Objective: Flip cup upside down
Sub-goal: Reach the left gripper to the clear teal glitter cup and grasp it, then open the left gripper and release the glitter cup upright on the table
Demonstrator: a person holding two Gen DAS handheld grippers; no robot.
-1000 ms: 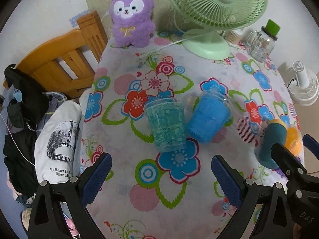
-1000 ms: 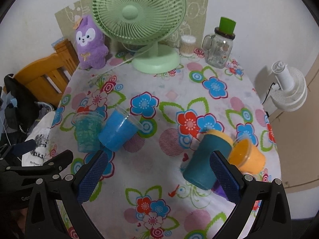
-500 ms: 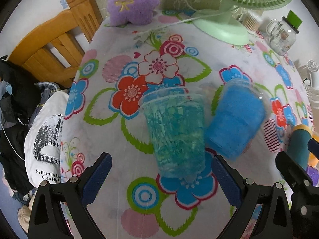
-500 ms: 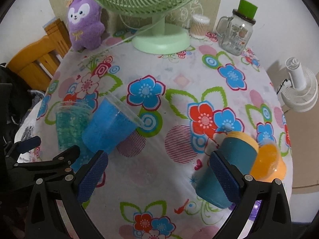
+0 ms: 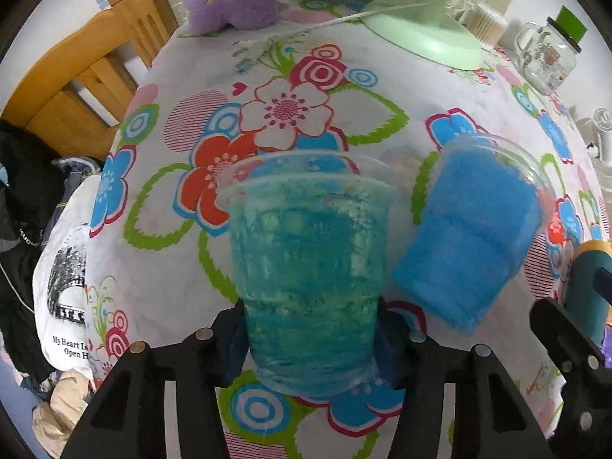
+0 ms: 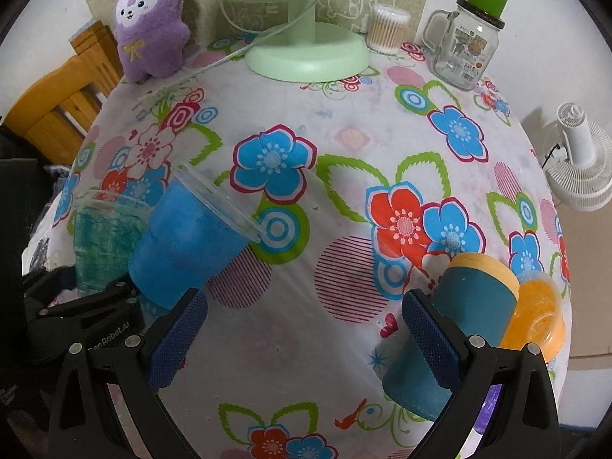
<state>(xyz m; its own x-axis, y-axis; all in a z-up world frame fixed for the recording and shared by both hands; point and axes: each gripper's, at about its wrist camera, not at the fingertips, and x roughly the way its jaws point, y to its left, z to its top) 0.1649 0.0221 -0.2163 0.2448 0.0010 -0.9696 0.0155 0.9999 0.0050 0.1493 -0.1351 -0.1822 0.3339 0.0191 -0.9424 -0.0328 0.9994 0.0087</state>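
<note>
Low and level over the floral tablecloth [image 6: 344, 145], the left gripper [image 5: 310, 329] clamps the upright teal cup [image 5: 310, 267] near its base at 6 o'clock, while the right gripper [image 6: 302, 325] hangs wide open, empty.

Purple plush [image 6: 151, 26], green fan [image 6: 306, 53], jar [image 6: 468, 44]

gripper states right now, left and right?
Left gripper: closed on the teal cup, cup upright, rim up.
Right gripper: open, holding nothing.
</note>
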